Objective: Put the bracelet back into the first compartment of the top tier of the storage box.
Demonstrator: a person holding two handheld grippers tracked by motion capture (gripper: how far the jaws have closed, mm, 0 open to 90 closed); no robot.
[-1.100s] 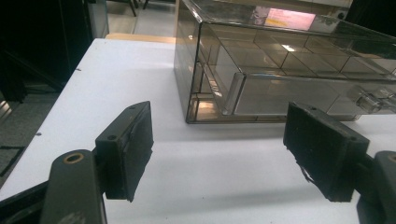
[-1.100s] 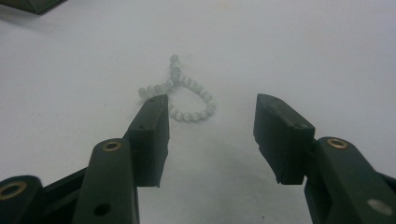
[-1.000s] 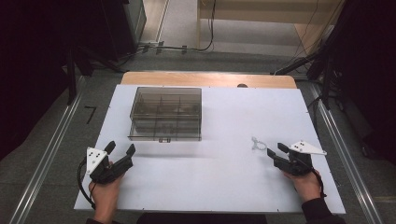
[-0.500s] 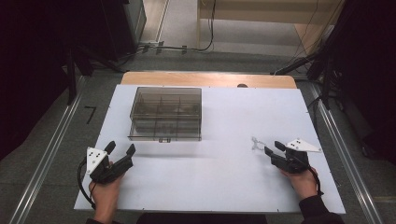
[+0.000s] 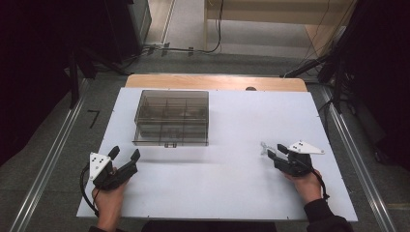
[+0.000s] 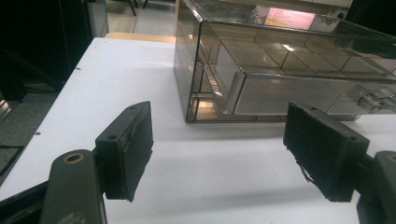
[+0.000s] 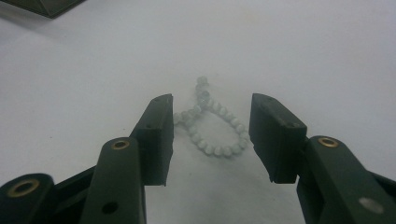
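The bead bracelet lies at 12 o'clock of your right gripper, between its spread jaws; your left gripper, also spread and empty, is well apart.

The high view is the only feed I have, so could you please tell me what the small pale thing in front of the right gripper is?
Observer: It is a loop of small pale beads, like a bracelet, lying flat on the white table.
Operator: Thank you. Is the right gripper holding it?
Observer: No. The right gripper is open, a jaw on each side of the loop, neither visibly pressing on a bead.
Operator: And what faces the left gripper?
Observer: The left gripper is open and aimed at the smoky clear box. Its lid is down, with a small clear latch at the front.
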